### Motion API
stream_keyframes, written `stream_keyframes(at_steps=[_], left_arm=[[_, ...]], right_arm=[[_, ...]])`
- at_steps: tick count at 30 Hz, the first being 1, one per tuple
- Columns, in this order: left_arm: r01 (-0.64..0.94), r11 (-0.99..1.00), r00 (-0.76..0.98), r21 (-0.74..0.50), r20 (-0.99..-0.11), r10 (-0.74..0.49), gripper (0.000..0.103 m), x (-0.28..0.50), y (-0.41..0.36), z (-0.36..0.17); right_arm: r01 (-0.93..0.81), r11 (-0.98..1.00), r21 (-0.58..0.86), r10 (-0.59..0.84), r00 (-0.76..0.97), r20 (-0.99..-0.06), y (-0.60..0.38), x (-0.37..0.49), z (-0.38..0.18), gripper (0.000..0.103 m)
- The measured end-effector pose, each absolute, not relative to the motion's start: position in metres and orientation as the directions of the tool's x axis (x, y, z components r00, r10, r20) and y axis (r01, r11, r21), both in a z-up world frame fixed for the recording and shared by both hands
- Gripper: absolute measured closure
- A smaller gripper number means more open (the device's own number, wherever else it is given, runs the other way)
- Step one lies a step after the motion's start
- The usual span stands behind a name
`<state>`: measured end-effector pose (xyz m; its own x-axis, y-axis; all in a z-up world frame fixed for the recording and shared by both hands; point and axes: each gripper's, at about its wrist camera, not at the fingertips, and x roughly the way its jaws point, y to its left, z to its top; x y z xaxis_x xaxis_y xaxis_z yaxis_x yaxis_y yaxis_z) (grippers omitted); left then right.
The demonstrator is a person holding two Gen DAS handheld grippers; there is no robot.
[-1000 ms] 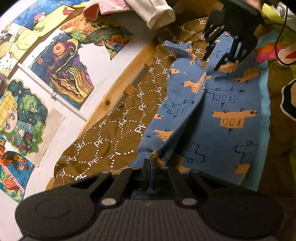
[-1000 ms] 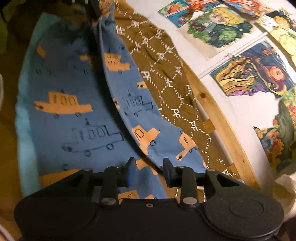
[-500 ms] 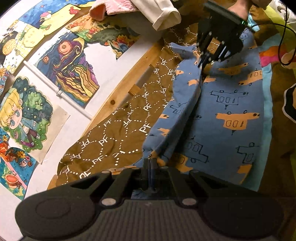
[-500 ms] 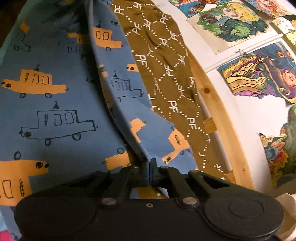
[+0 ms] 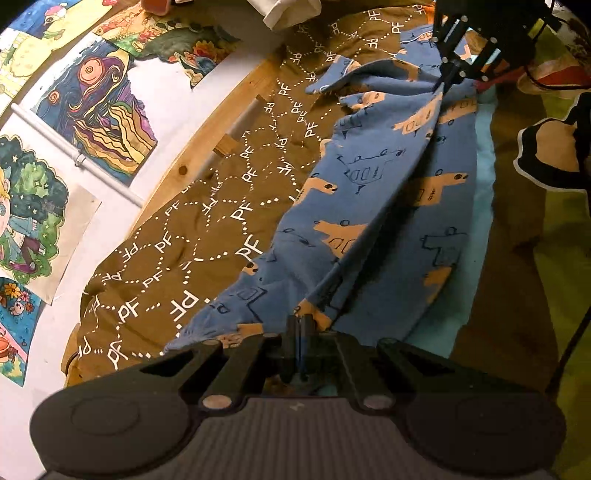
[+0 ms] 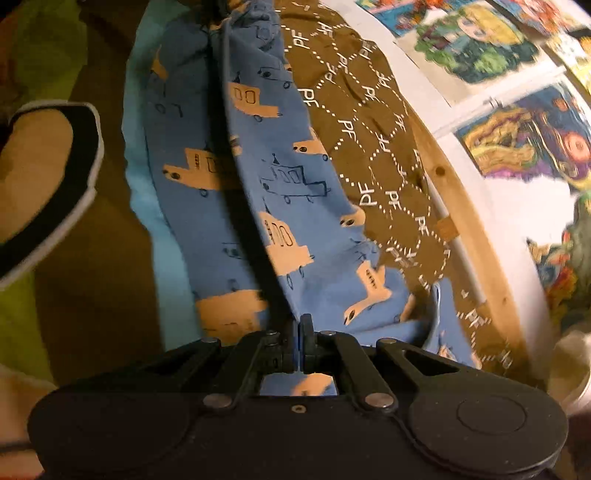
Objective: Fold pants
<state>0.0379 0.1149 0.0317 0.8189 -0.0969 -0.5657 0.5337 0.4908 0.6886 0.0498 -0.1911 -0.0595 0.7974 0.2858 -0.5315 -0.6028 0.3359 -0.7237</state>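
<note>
Blue pants [image 5: 373, 206] printed with orange and outlined cars lie on a brown quilt; they also fill the right wrist view [image 6: 251, 192]. My left gripper [image 5: 301, 325] is shut on the cloth at one end. My right gripper [image 6: 299, 326] is shut on the cloth at the other end; it also shows in the left wrist view [image 5: 448, 79] at the top right. Between the two grippers a fold of one leg is lifted in a taut ridge above the other leg.
A brown quilt with white "PF" pattern [image 5: 207, 236] lies under the pants beside a wooden bed rail [image 5: 207, 147] and a wall with colourful drawings [image 5: 96, 110]. A light blue cloth [image 5: 480, 192] lies under the pants. White clothing [image 5: 288, 11] lies at the top.
My right gripper closed on the pants' far end and lifted it. Both grippers have raised the fold and carried it sideways over the other leg.
</note>
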Motion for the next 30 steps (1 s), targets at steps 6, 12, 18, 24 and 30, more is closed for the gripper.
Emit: stream_keyframes(at_steps=[6, 12, 18, 24, 30], left_arm=[[0.544, 0.508, 0.806, 0.668, -0.584, -0.094, 0.103, 0.036, 0.119, 0.031], [0.561, 0.502, 0.794, 0.658, -0.600, -0.101, 0.103, 0.028, 0.119, 0.030], [0.579, 0.494, 0.775, 0.649, -0.626, -0.085, 0.102, 0.029, 0.114, 0.019], [0.590, 0.610, 0.726, 0.529, -0.678, -0.116, 0.087, 0.031, 0.122, 0.035], [0.508, 0.809, 0.730, 0.297, -0.646, -0.221, 0.087, 0.043, 0.125, 0.077]], right_arm=[[-0.603, 0.386, -0.698, 0.285, 0.798, -0.531, -0.190, 0.035, -0.054, 0.103], [-0.619, 0.384, -0.685, 0.278, 0.785, -0.554, -0.192, 0.029, -0.065, 0.103], [-0.607, 0.408, -0.682, 0.262, 0.793, -0.550, -0.191, 0.030, -0.076, 0.103], [-0.582, 0.486, -0.652, 0.248, 0.807, -0.536, -0.208, 0.032, -0.064, 0.069], [-0.515, 0.716, -0.470, 0.254, 0.820, -0.513, -0.238, 0.047, -0.030, 0.056]])
